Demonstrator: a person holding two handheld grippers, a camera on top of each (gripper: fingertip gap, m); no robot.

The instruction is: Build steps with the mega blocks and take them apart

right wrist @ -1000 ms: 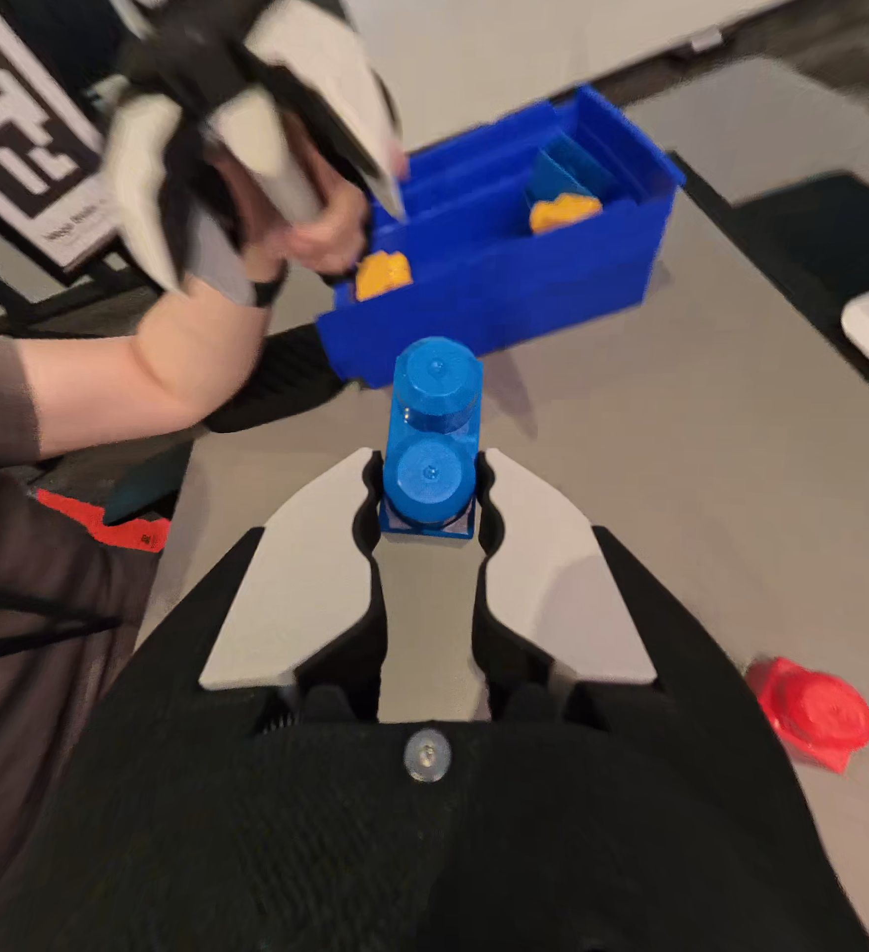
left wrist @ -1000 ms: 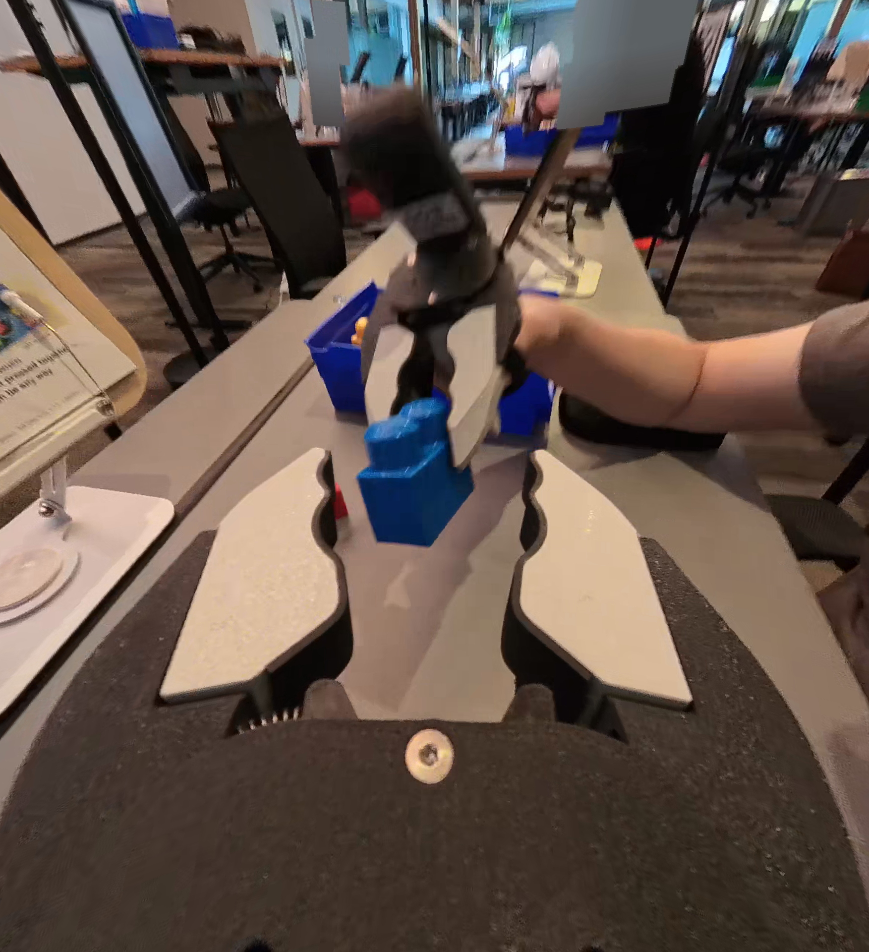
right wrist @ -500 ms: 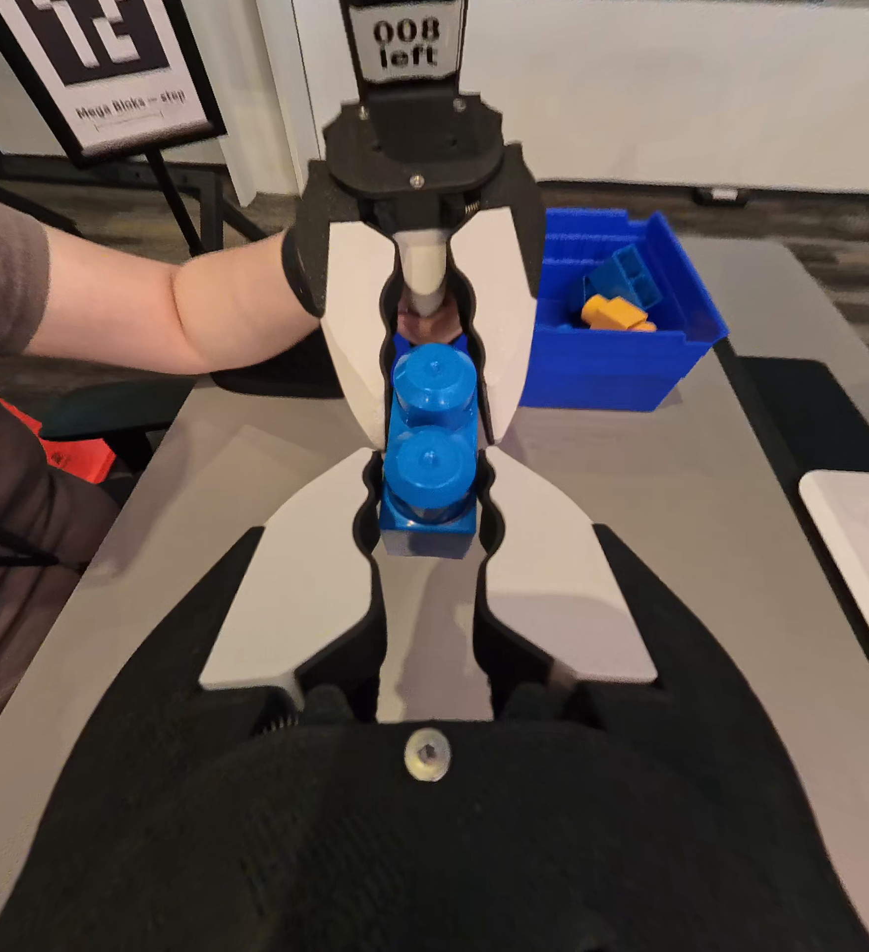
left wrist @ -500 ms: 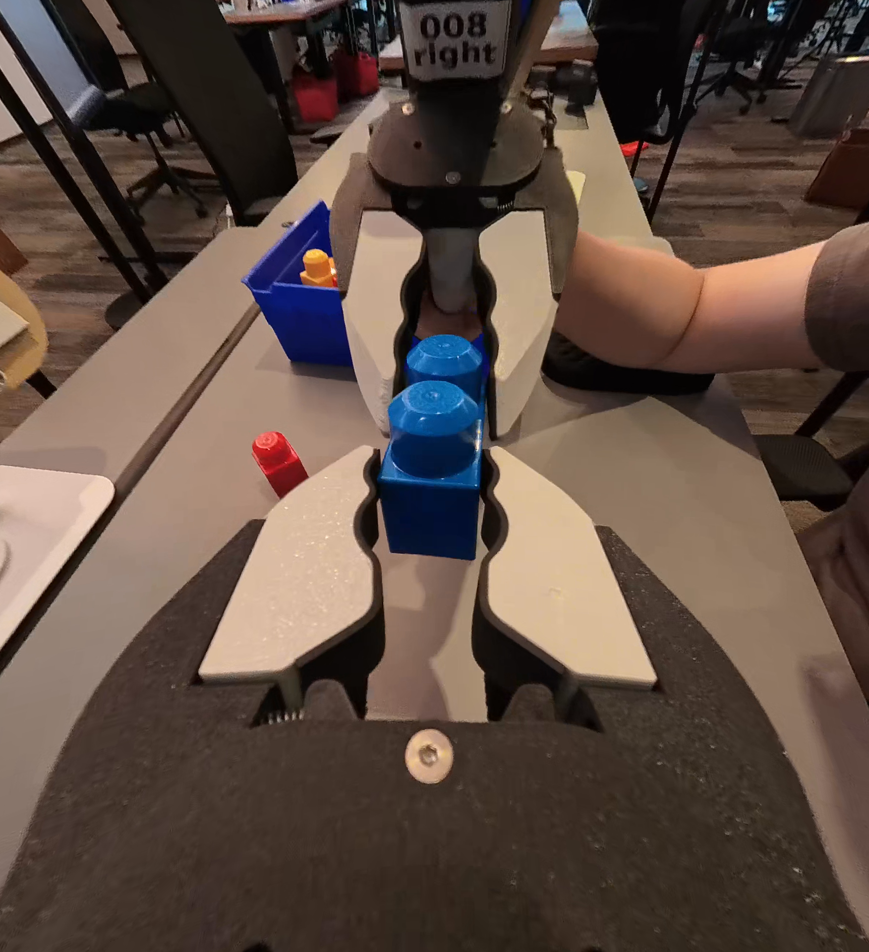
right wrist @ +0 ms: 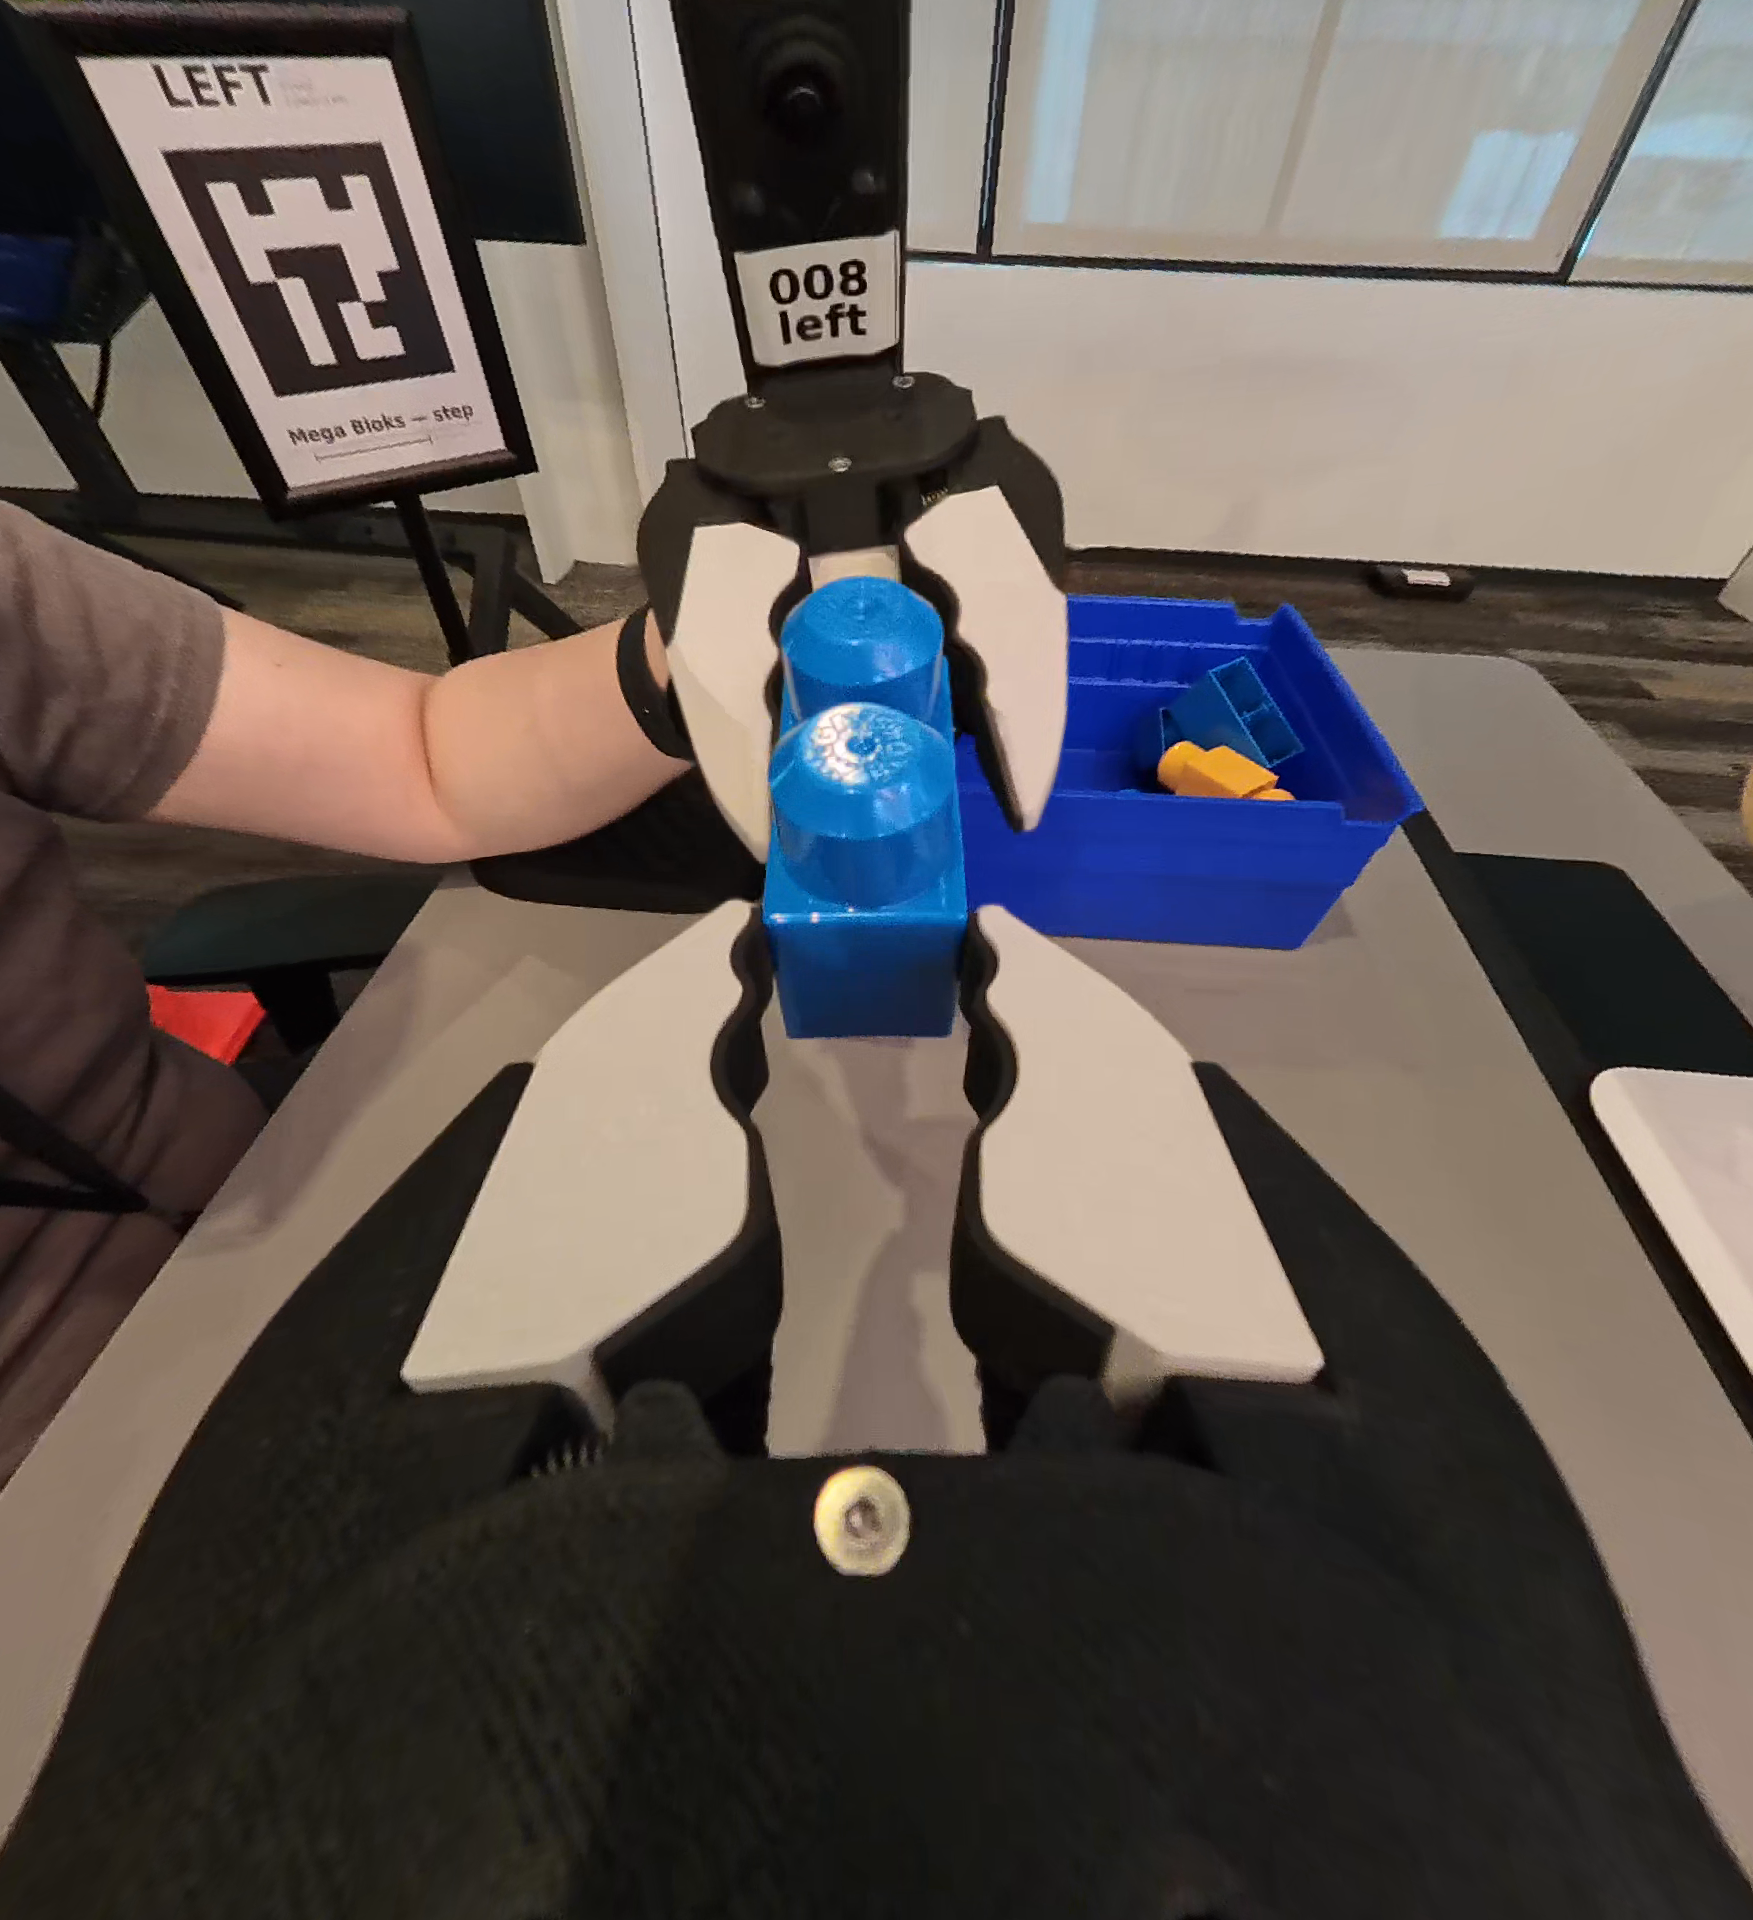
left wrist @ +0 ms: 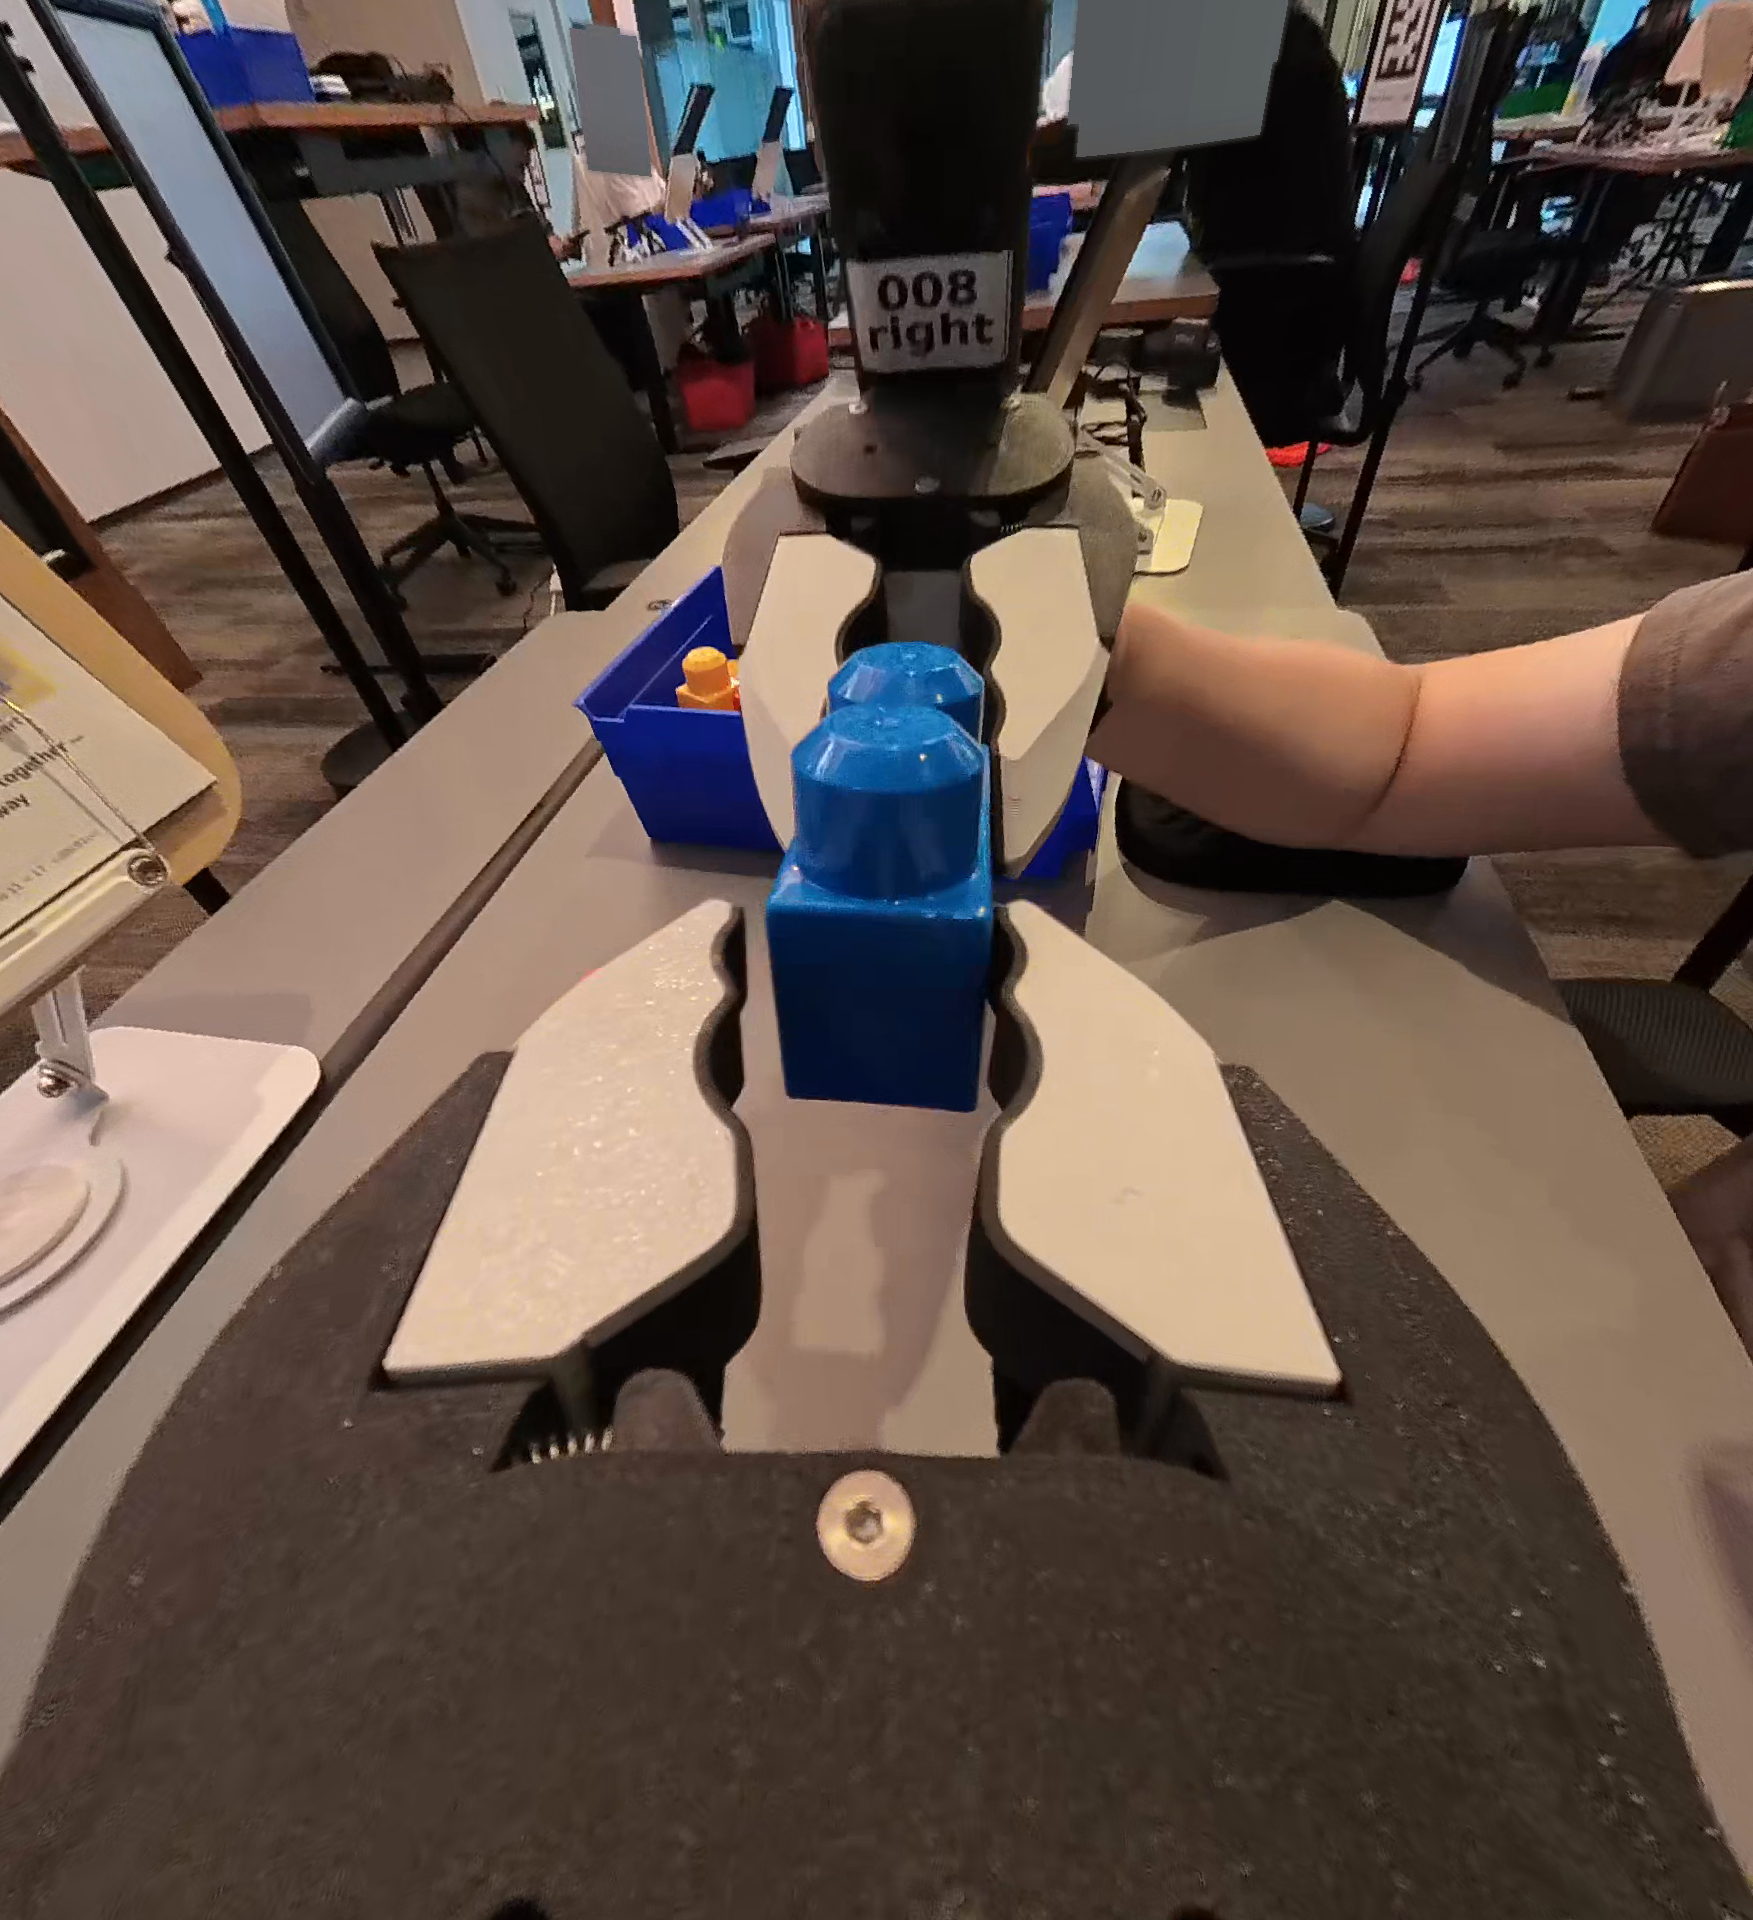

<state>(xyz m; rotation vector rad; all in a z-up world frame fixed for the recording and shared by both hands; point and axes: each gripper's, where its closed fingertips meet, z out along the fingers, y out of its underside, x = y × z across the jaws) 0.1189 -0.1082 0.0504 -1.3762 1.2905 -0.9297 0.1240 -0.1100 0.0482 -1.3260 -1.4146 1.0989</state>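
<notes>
Since 0.5 s ago both cameras tipped up: the glossy blue two-stud plastic block [left wrist: 880, 935] now shows more of its side face, and the small red block seen left of the left gripper [left wrist: 870, 940] is gone from view.

Left gripper's matte grey wavy-edged fingers [left wrist: 633, 1101] pinch the near end of the blue block; the right gripper [right wrist: 864, 951], facing it head-on, is clamped on the opp. end. Block sits level between the two, w/ rounded studs up; whether it touches the smooth grey tabletop [left wrist: 1267, 997] can't be told, its underside hidden.

Behind the block, to the right in the right wrist view, a ribbed blue plastic bin [right wrist: 1215, 862] holds an orange block [right wrist: 1220, 774] and a hollow blue one [right wrist: 1225, 707]. In the left wrist view most of the bin is hidden by the right gripper. A white stand base is cut off at the frame edge.
</notes>
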